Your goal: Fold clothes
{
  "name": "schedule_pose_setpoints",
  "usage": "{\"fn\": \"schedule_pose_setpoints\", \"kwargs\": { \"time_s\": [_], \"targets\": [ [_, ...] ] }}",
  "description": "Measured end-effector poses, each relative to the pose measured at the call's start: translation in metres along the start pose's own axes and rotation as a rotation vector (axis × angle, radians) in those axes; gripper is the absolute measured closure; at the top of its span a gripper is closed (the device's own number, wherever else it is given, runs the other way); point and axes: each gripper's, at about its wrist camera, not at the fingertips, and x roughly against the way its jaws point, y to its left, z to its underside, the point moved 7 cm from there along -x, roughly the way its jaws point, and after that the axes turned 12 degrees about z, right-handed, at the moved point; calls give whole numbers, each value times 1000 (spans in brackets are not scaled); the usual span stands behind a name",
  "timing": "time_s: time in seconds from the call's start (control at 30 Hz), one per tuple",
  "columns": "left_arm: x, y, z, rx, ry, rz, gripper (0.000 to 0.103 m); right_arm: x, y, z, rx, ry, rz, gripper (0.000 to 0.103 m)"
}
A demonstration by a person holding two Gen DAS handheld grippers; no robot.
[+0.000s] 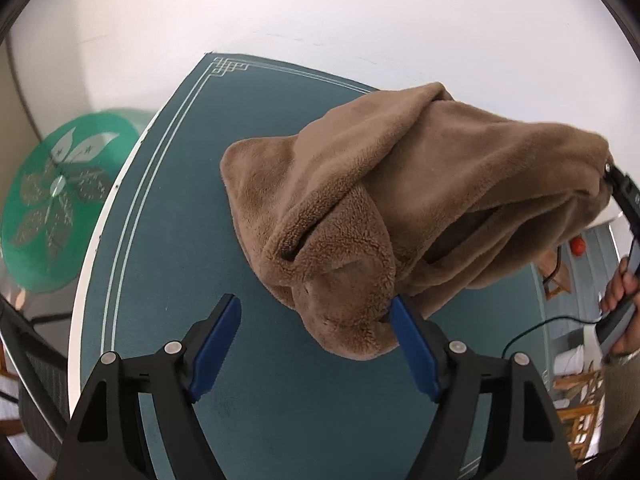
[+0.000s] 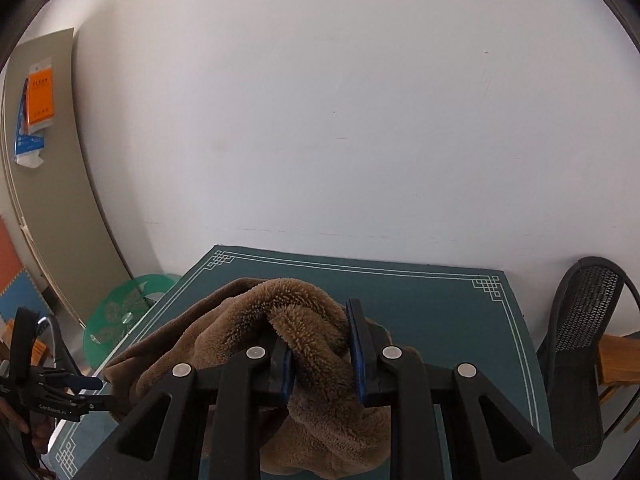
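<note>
Fleece garment (image 1: 400, 200), brown and plush, is the one piece of clothing in sight, and it hangs bunched between the two tools, not lying flat.

The right tongs (image 2: 320, 354) are clamped on a thick roll of its pile, the blue pads pressing in from both sides at lower centre of the right wrist view. The left tongs (image 1: 316, 312) stand wide at the bottom of the left wrist view; the right-hand pad touches or just clears a drooping lobe of the cloth, and nothing sits between the pads.

Judged from this, the folding is somewhere in mid-handling: the garment is lifted at one end toward the right edge of the frame, its lower lobes sagging onto the teal counter (image 1: 168, 240), and no neat, squared fold shows anywhere. Whether it is being spread out or gathered for a fold cannot be told. A flat, stacked shape is what remains to be reached.

The left wrist view alone shows the garment's whole draped span, a dark opening in its folds, the right tool and the hand (image 1: 618, 292) gripping it at the right edge, and a green disc (image 1: 60, 200) at middle left. The right wrist view alone shows the pinch itself up close, the counter's far corners with their white line border, a mesh chair (image 2: 580, 344) at lower right, and the left tool small at lower left.
</note>
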Motion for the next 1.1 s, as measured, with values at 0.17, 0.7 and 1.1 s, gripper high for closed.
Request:
{"fn": "schedule_pose_setpoints", "kwargs": {
  "time_s": [0.17, 0.7, 1.1],
  "targets": [
    [-14, 7, -5, 27, 44, 31, 21, -6, 2, 6, -3, 0, -4, 80],
    [-57, 6, -47, 273, 75, 199, 43, -24, -10, 25, -41, 56, 54, 79],
    [46, -33, -98, 214, -222, 143, 79, 16, -73, -7, -120, -122, 228, 96]
  ]
}}
